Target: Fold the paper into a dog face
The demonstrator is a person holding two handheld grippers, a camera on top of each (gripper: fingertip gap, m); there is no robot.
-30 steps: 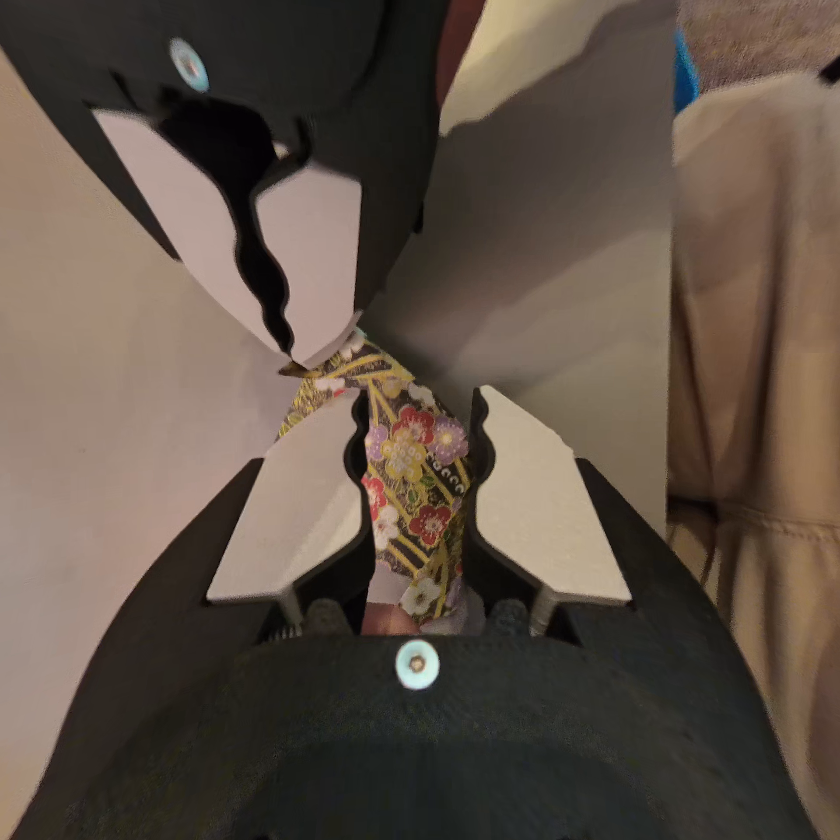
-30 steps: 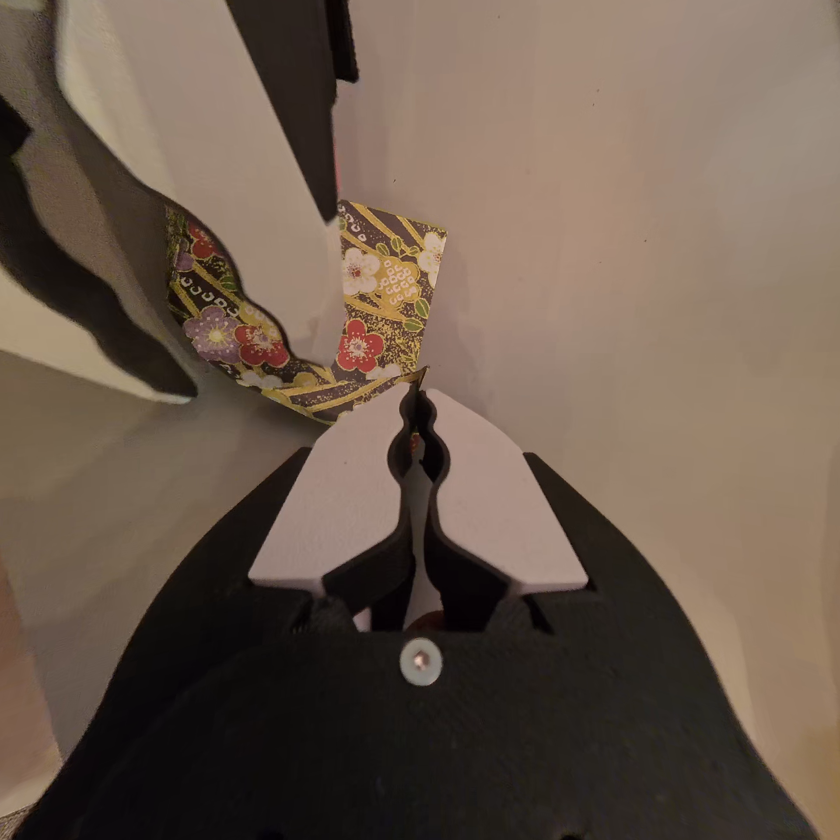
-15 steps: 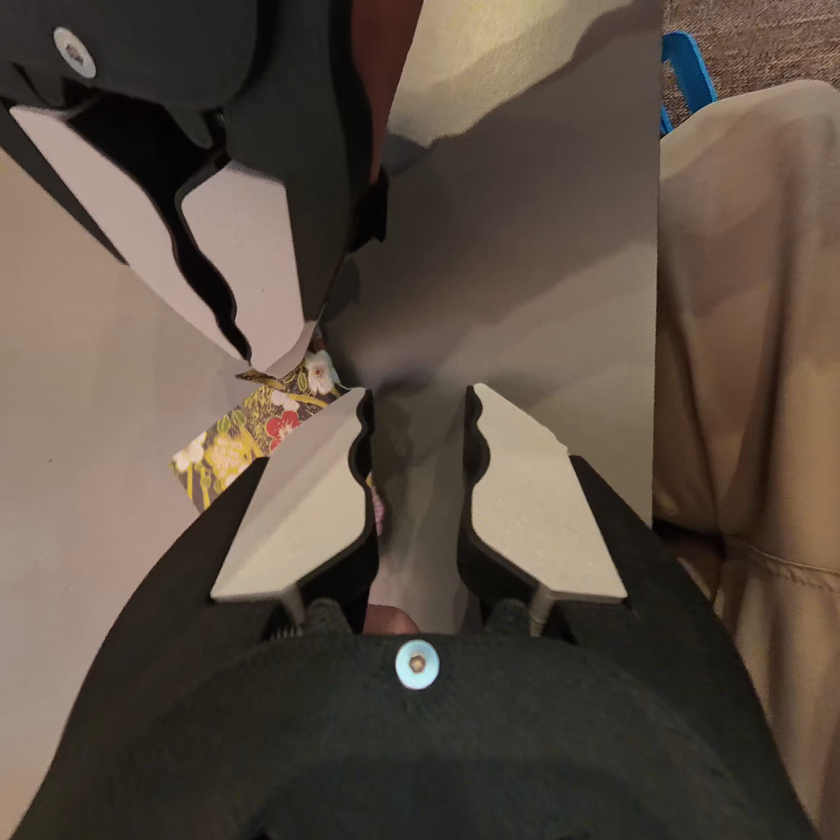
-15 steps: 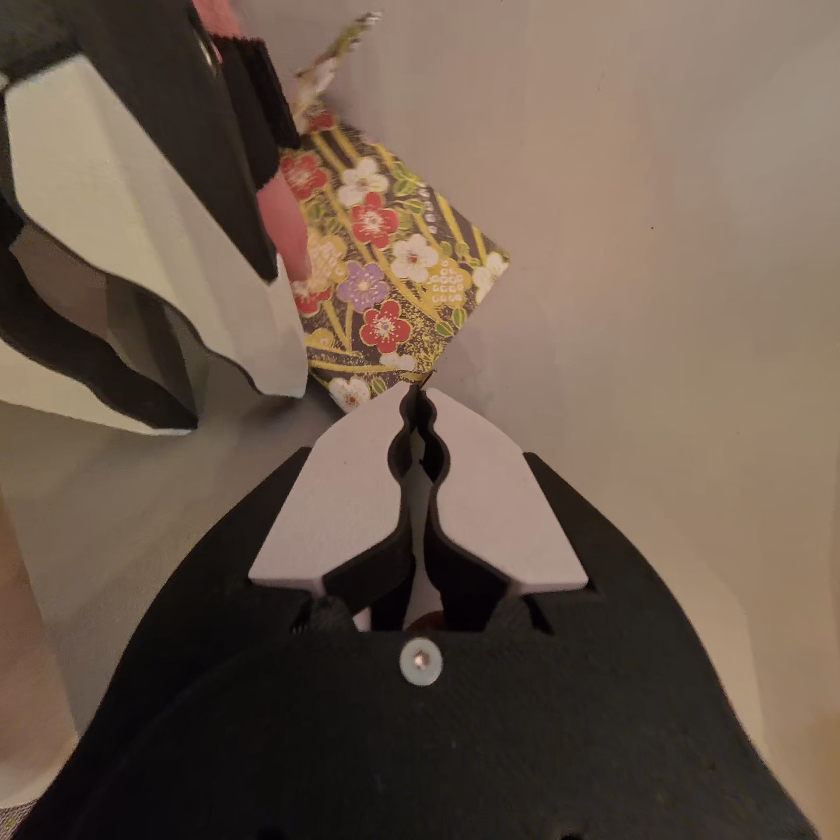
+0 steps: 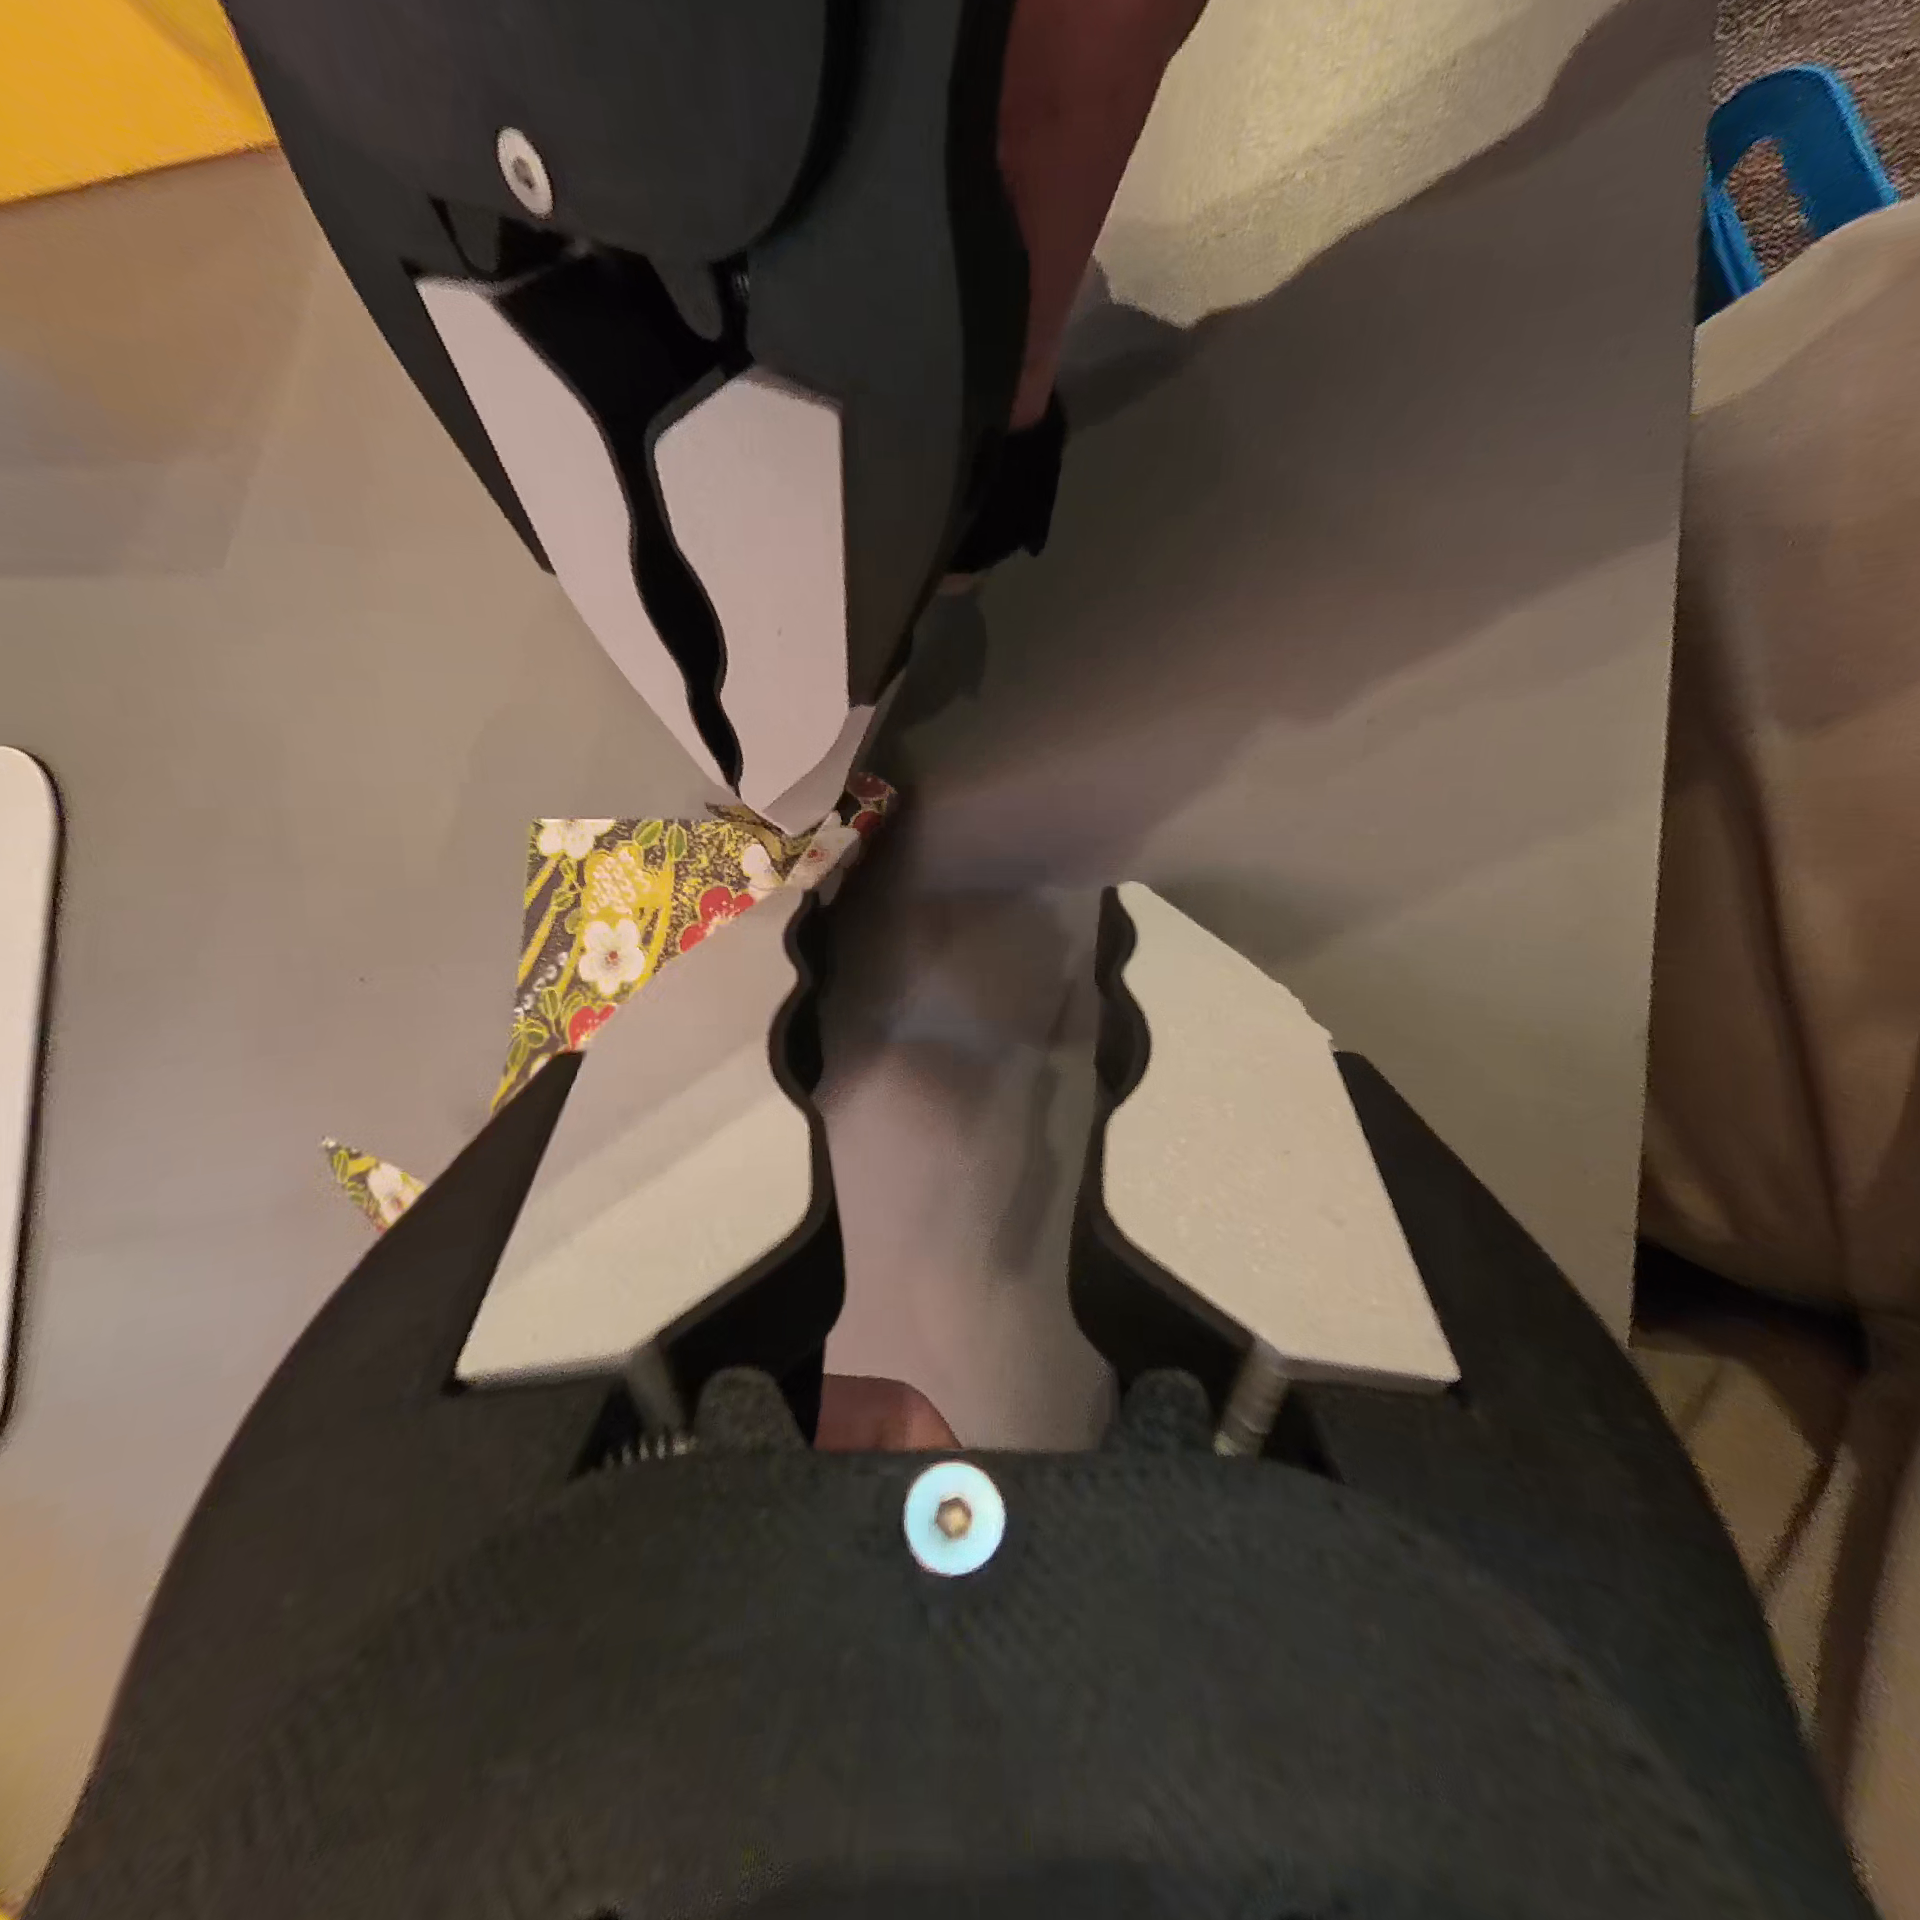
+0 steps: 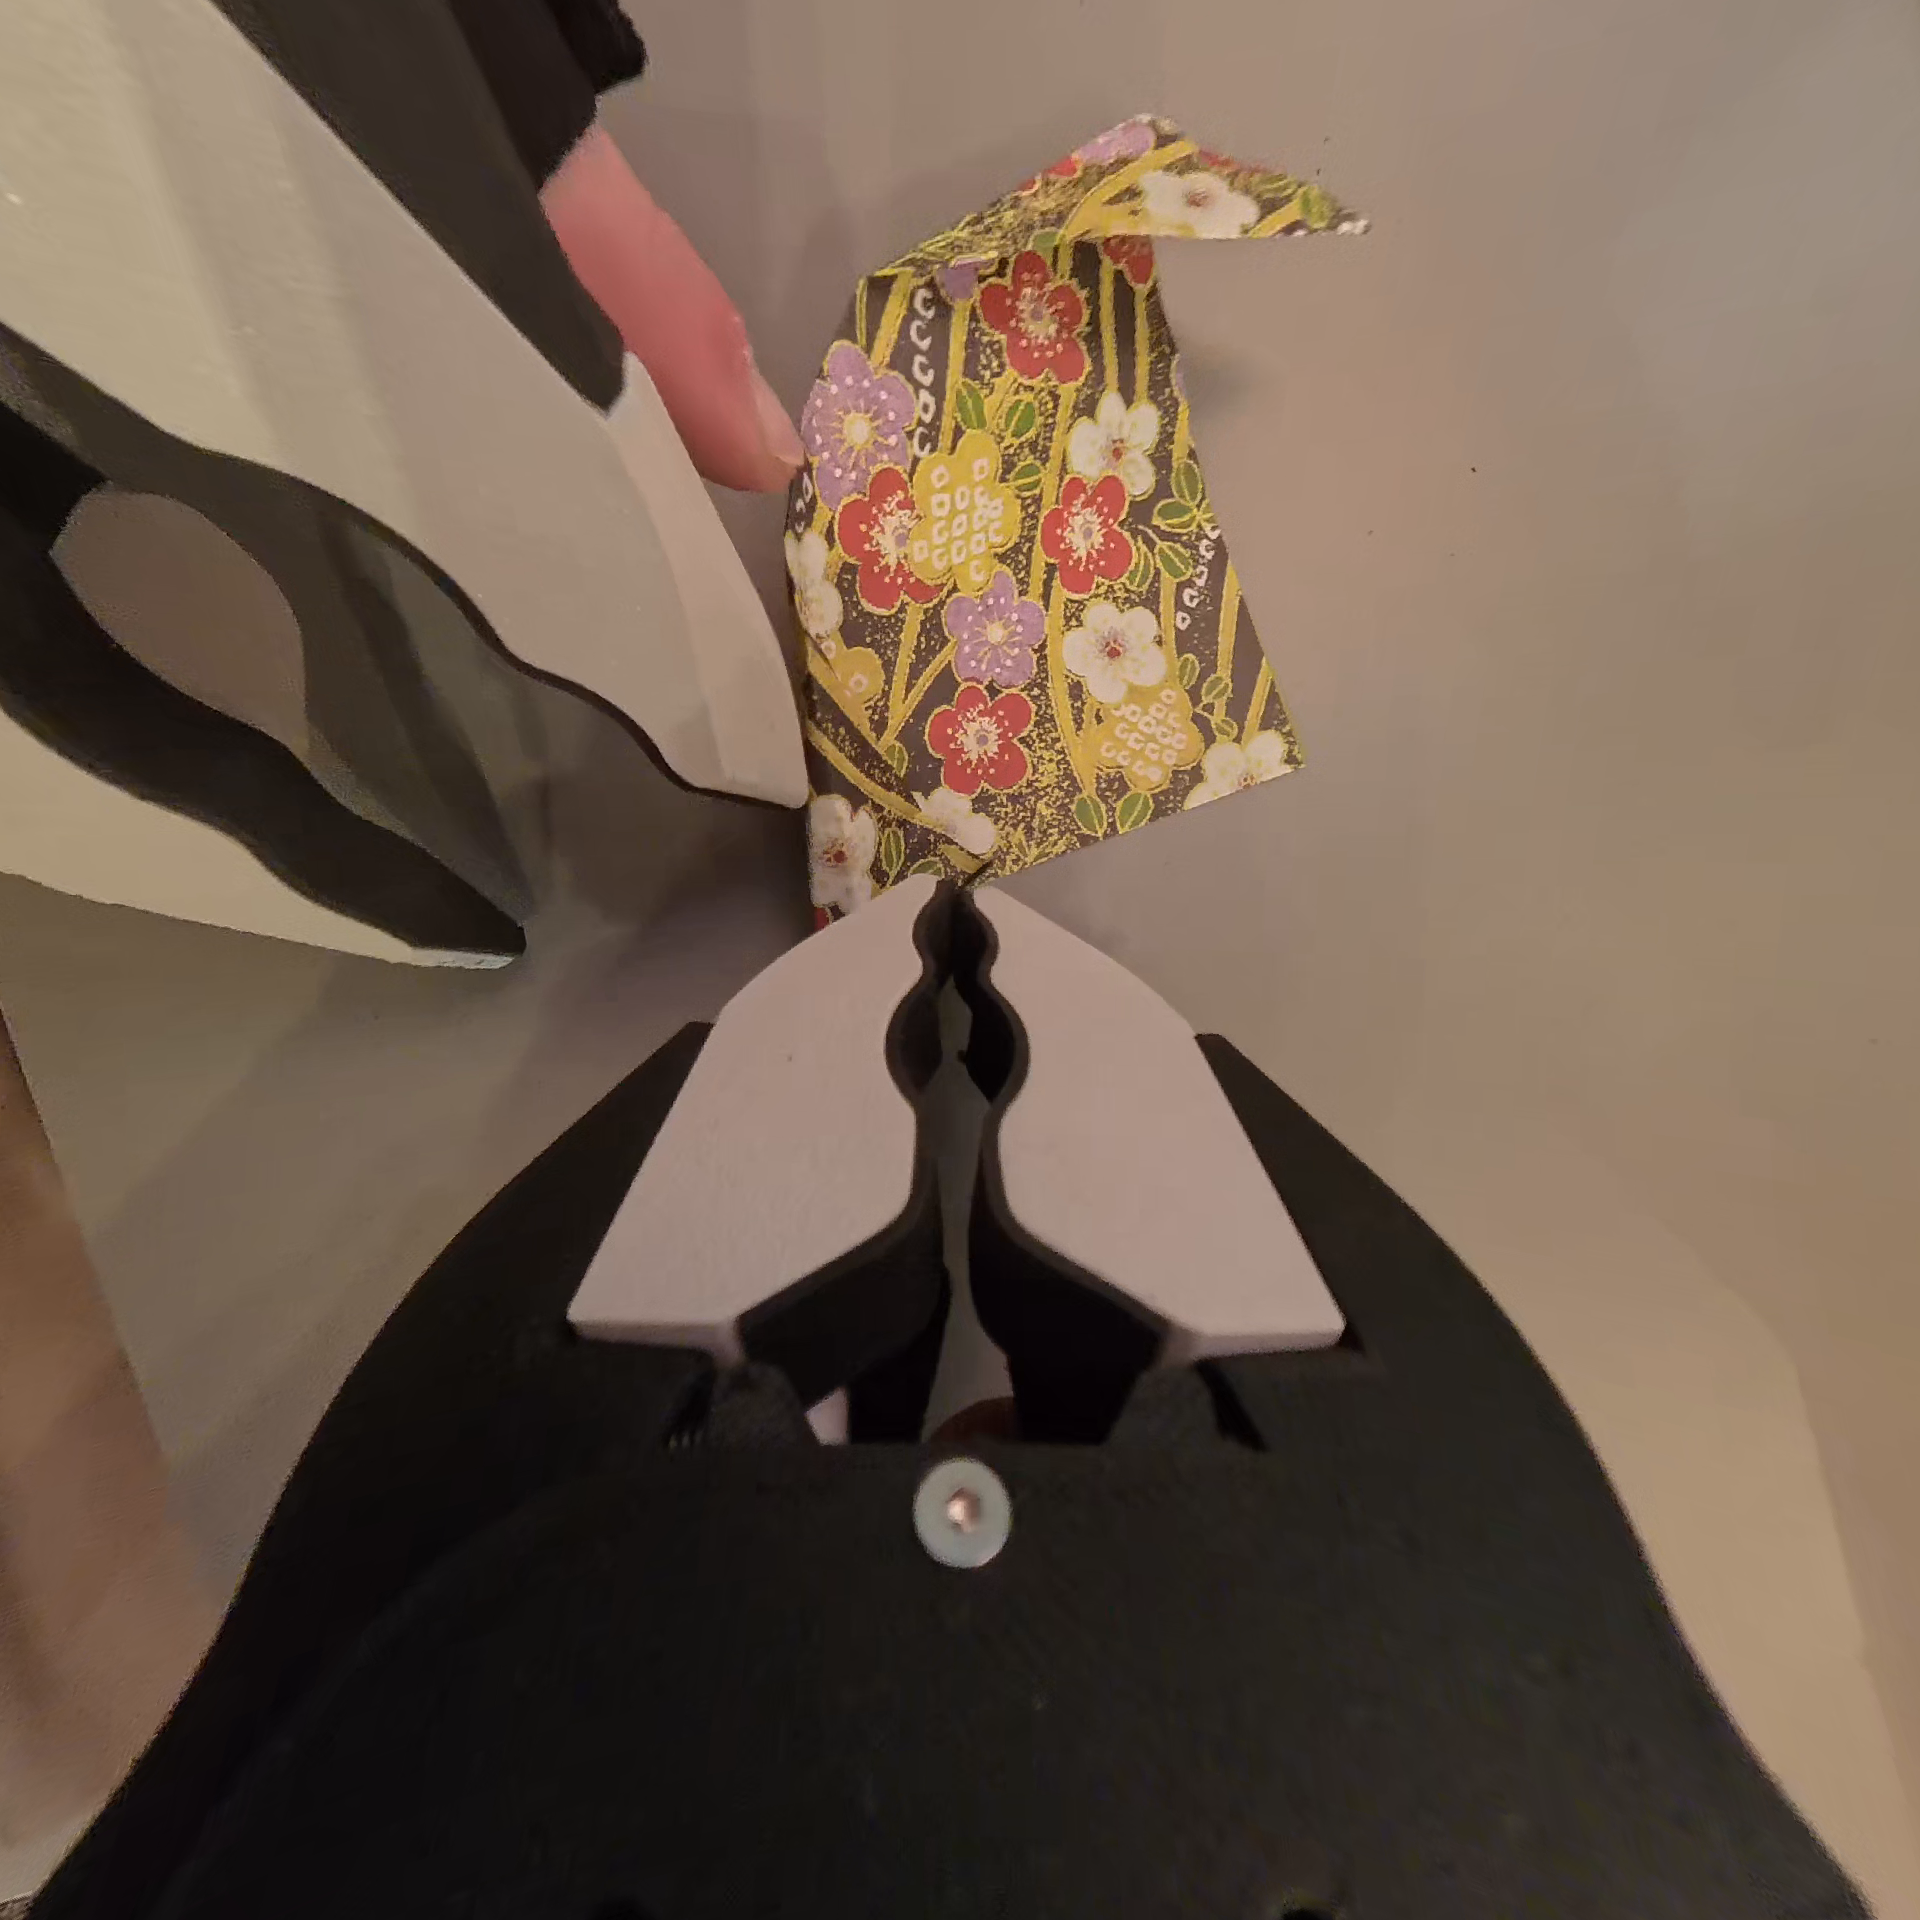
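Note:
The floral patterned paper (image 6: pixel 1039 582), partly folded, lies on the grey table (image 6: pixel 1558 727) with its far corner curled up. My right gripper (image 6: pixel 956 899) is shut on the paper's near corner. My left gripper (image 5: pixel 956 904) is open and empty, with the paper (image 5: pixel 623 914) just to the left of its left finger. In the left wrist view the right gripper (image 5: pixel 764 810) comes down from the top and pinches the paper's corner. In the right wrist view the left gripper's finger (image 6: pixel 717 665) sits against the paper's left edge, and a person's fingertip (image 6: pixel 717 395) touches the paper.
The table's edge (image 5: pixel 1662 935) runs down the right of the left wrist view, with beige clothing (image 5: pixel 1818 831) and a blue object (image 5: pixel 1787 156) beyond it. A white rounded object (image 5: pixel 21 1039) lies at the left edge. A yellow surface (image 5: pixel 104 83) shows at top left.
One second ago the paper stood between my left gripper's open fingers. It now lies flatter on the table to the left of them. My right gripper has stayed shut on its corner.

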